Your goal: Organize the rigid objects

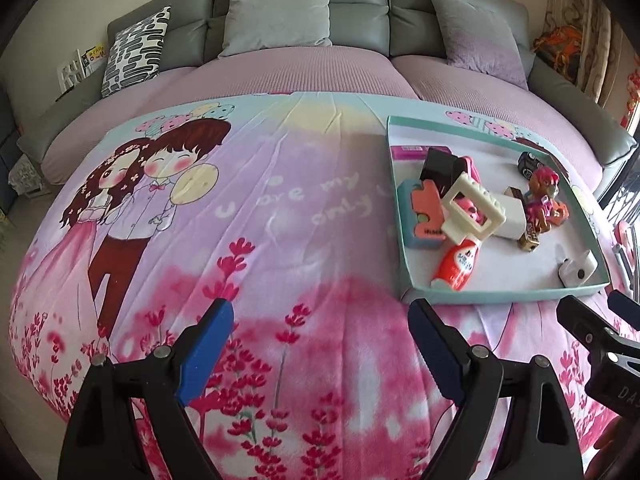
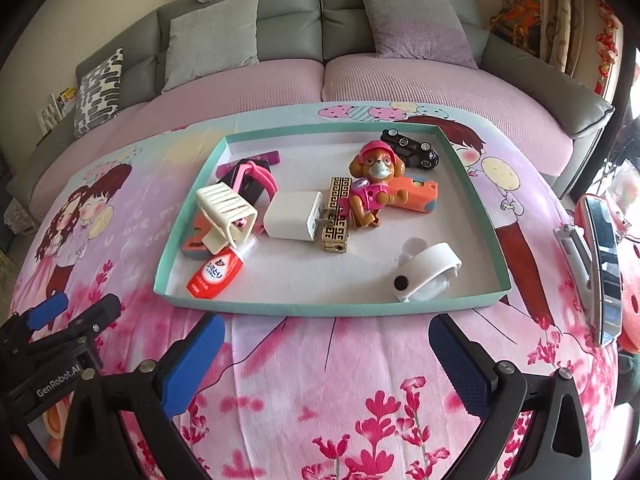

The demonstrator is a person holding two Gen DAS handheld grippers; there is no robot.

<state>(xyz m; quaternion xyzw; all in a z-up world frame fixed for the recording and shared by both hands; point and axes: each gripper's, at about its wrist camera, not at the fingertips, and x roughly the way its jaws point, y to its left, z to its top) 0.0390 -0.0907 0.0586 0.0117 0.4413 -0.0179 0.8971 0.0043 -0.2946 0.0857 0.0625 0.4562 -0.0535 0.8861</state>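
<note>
A teal-rimmed tray point(image 2: 192, 216) lies on the bed blanket and holds several rigid objects: a white hair claw point(image 2: 226, 210), a white charger plug point(image 2: 294, 216), a gold lighter point(image 2: 336, 216), a pink pup figure point(image 2: 374, 184), a black toy car point(image 2: 410, 148), a red-orange tube point(image 2: 216, 274) and a white clip point(image 2: 426, 272). The tray point(image 1: 394, 184) also shows at the right in the left wrist view. My right gripper point(image 2: 324, 356) is open and empty just in front of the tray's near rim. My left gripper point(image 1: 320, 340) is open and empty over the blanket, left of the tray.
A cartoon-print blanket point(image 1: 240, 208) covers a round bed with grey cushions point(image 2: 212, 36) behind. A red-framed mirror point(image 2: 604, 256) and a folded tool point(image 2: 574, 248) lie at the bed's right edge. The other gripper shows at each view's lower corner.
</note>
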